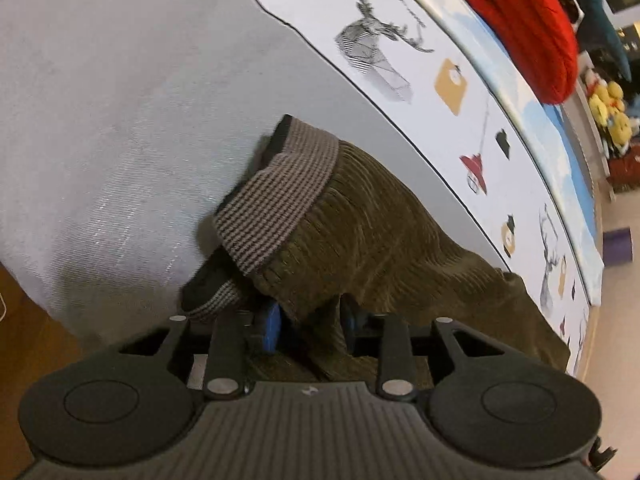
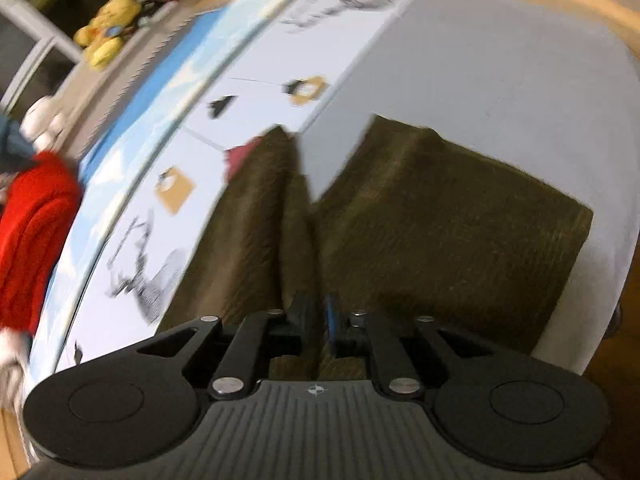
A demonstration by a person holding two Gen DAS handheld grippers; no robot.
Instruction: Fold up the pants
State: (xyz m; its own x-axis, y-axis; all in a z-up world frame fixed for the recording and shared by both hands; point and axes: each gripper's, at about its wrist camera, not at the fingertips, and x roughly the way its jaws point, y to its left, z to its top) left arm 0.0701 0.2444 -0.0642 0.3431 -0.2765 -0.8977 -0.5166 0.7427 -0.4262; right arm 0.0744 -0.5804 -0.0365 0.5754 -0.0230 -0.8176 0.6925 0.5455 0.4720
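We've got the olive pants (image 1: pixel 360 232) pinched in the left gripper (image 1: pixel 310 322), its jaws only part-closed on a fold at lower centre. Our right gripper (image 2: pixel 318 320) has its jaws nearly shut on fabric, over the grey bed (image 2: pixel 500 80).

1. Olive-brown corduroy pants (image 1: pixel 372 232) lie bunched on the grey bed cover.
2. Their striped ribbed waistband (image 1: pixel 276 196) is tilted up, turned outward.
3. Two fabric folds hang apart.

Olive corduroy pants (image 1: pixel 360 232), probably striped cuffs (image 1: pixel 276 196)
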